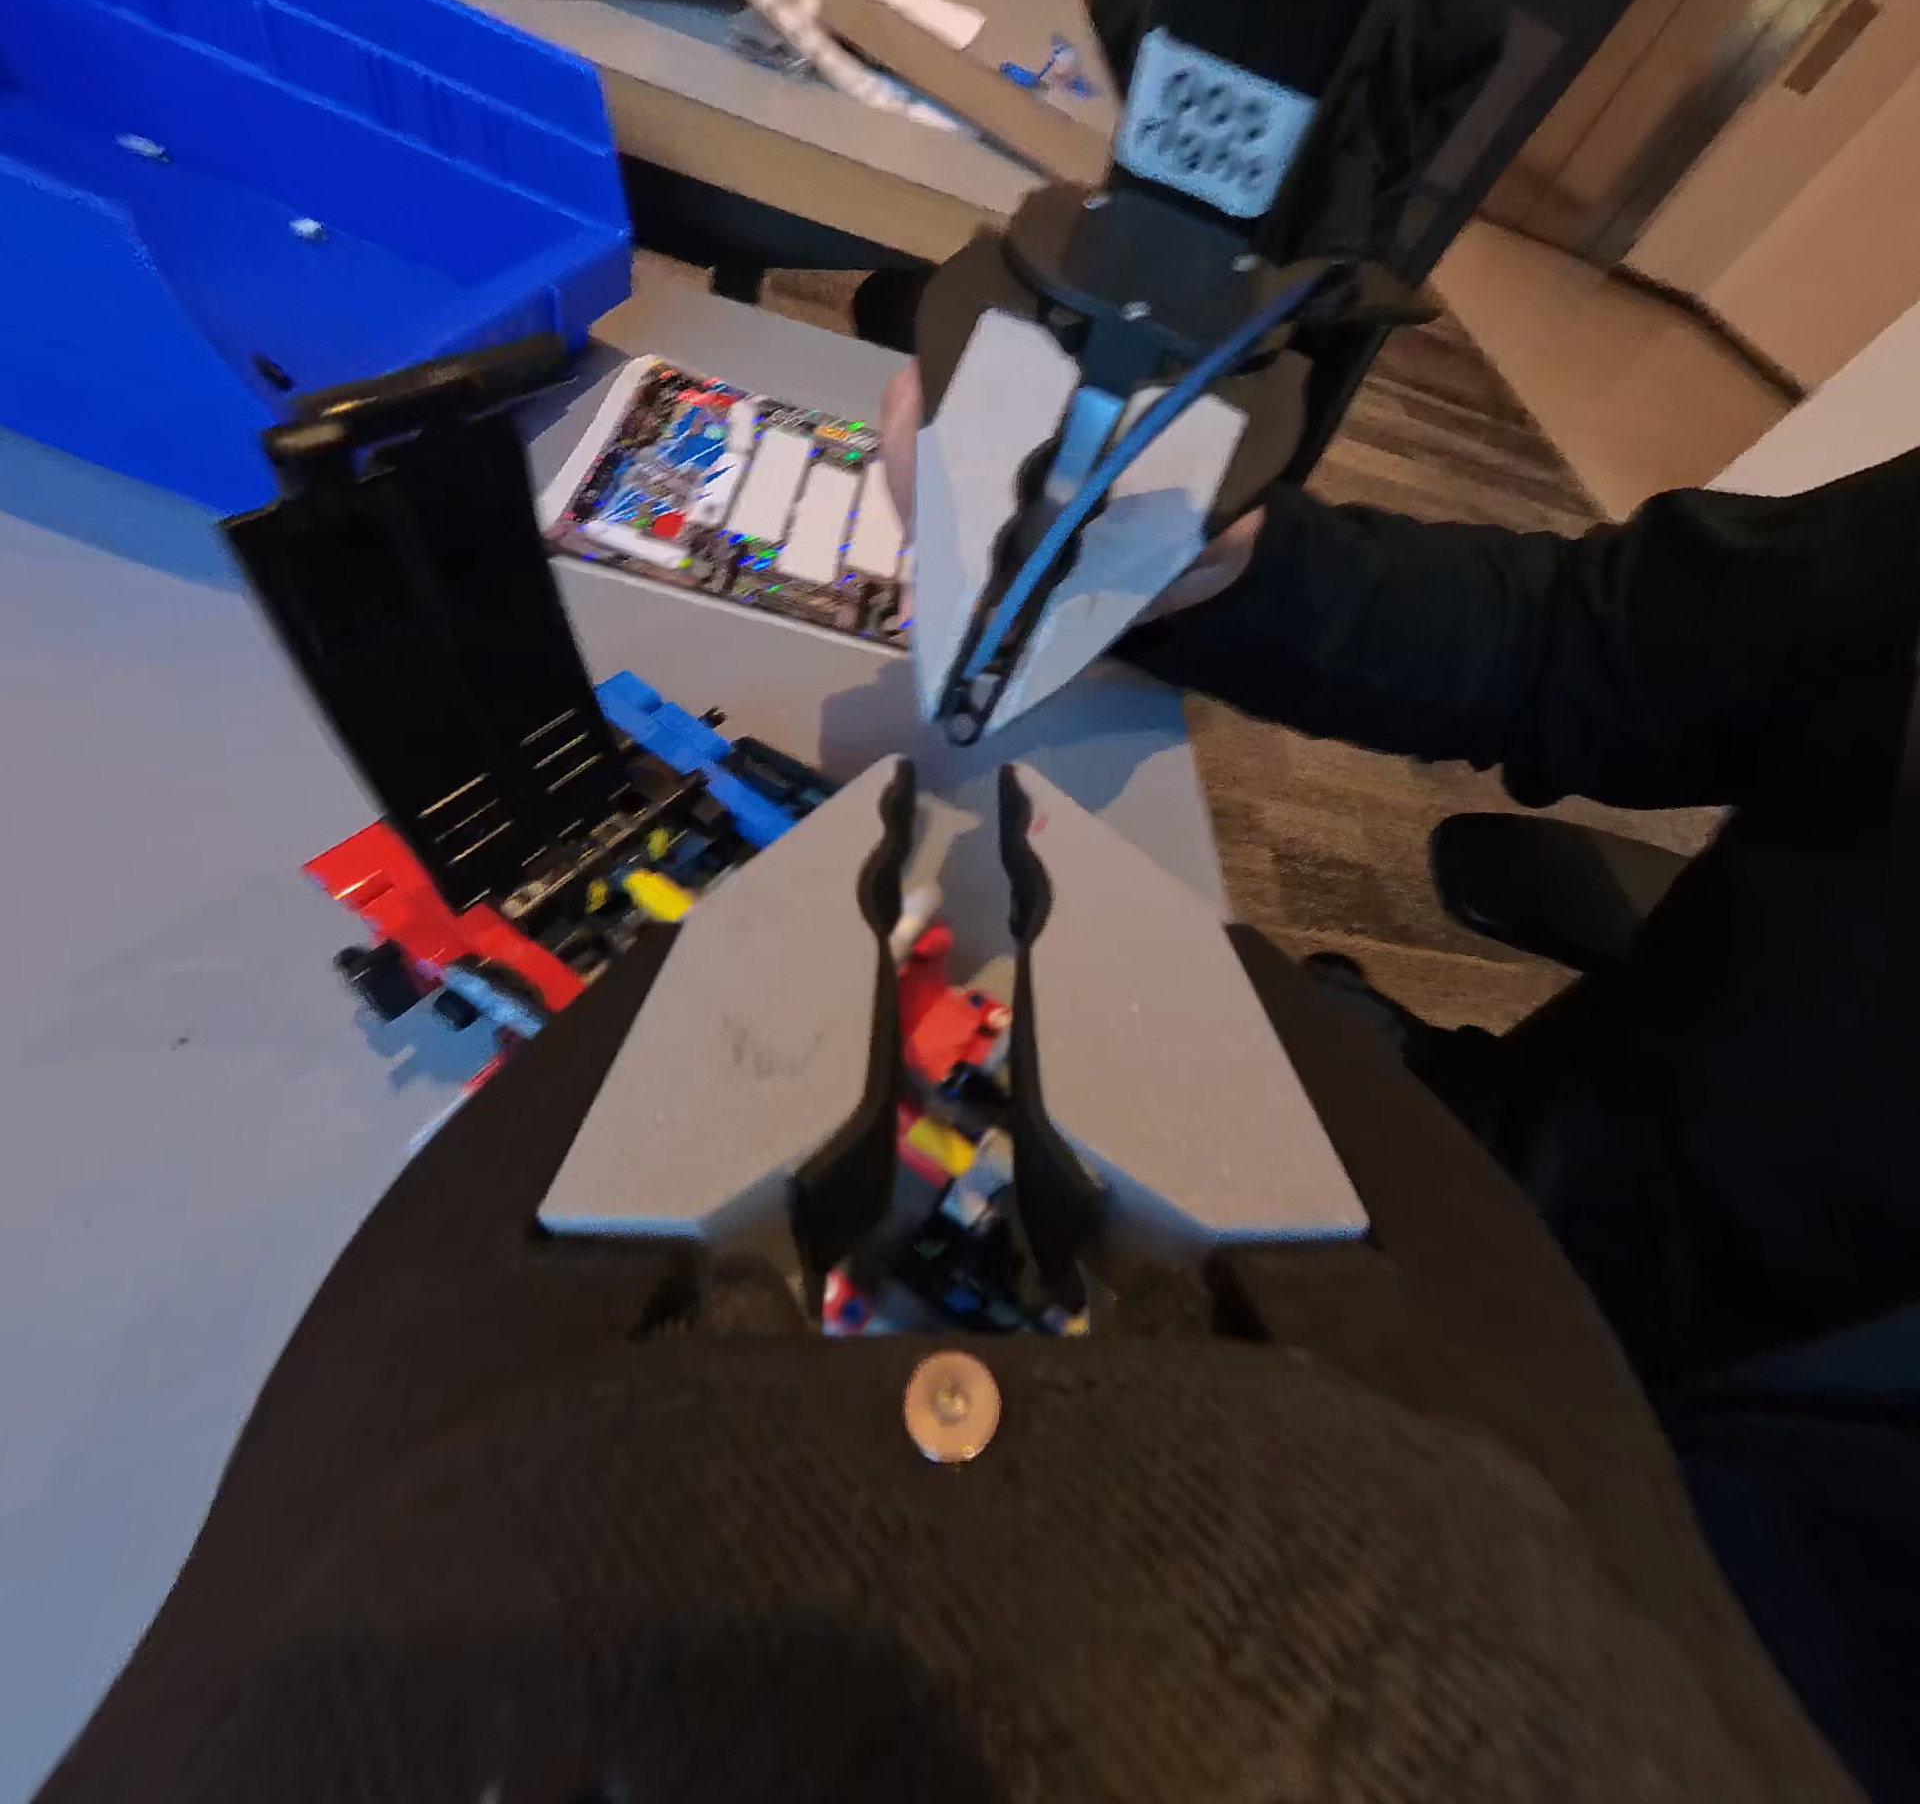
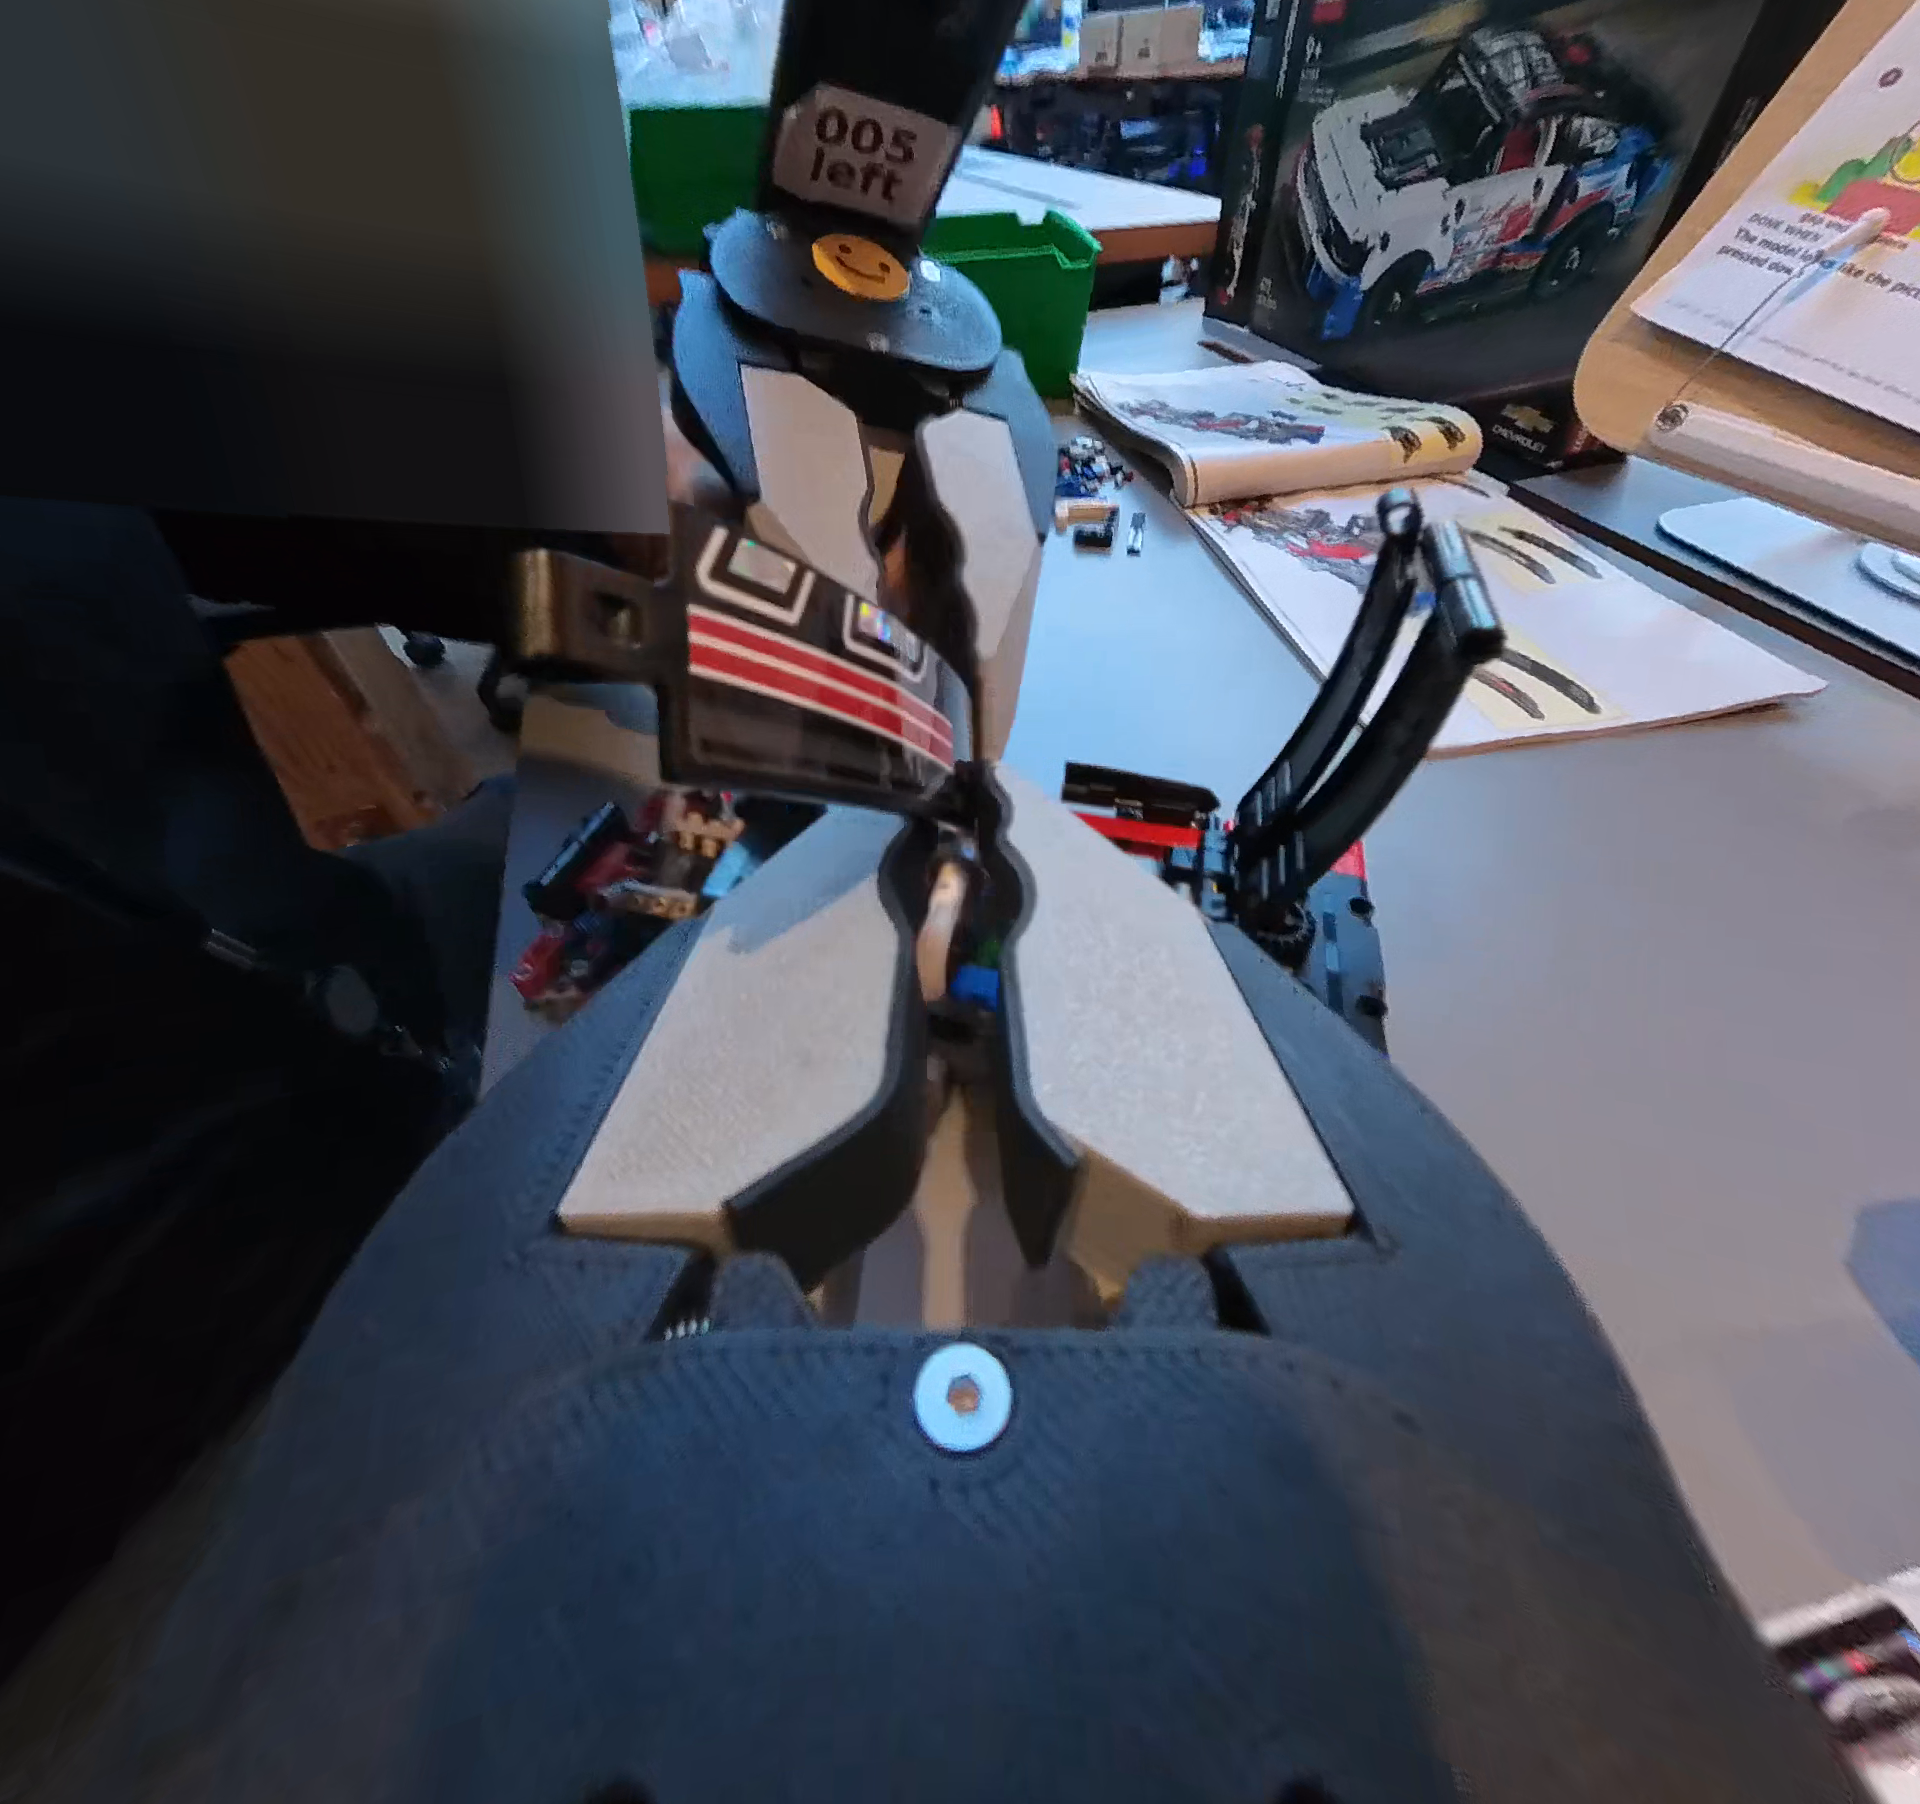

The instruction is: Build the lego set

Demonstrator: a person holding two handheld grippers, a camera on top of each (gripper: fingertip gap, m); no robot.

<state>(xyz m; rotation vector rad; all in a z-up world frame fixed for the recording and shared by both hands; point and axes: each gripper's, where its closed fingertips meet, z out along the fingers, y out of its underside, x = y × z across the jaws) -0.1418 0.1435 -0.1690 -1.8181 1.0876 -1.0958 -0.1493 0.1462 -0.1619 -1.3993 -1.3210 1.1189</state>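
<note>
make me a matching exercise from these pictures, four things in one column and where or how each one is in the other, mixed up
Things:
1. bin
2. striped panel
3. car box
4. sticker sheet

States:
a. lying flat on the table
b. blue, with dividers inside
c. pinched in the right tool
d. standing upright behind the open booklet

Pairs: 1-b, 2-c, 3-d, 4-a

The lego model point(image 1: 520, 819) is seen at centre left of the left wrist view, on the table point(image 1: 156, 923). A bin point(image 1: 260, 175) is placed behind it, upper left; a sticker sheet point(image 1: 727, 497) lies to its right.
</note>
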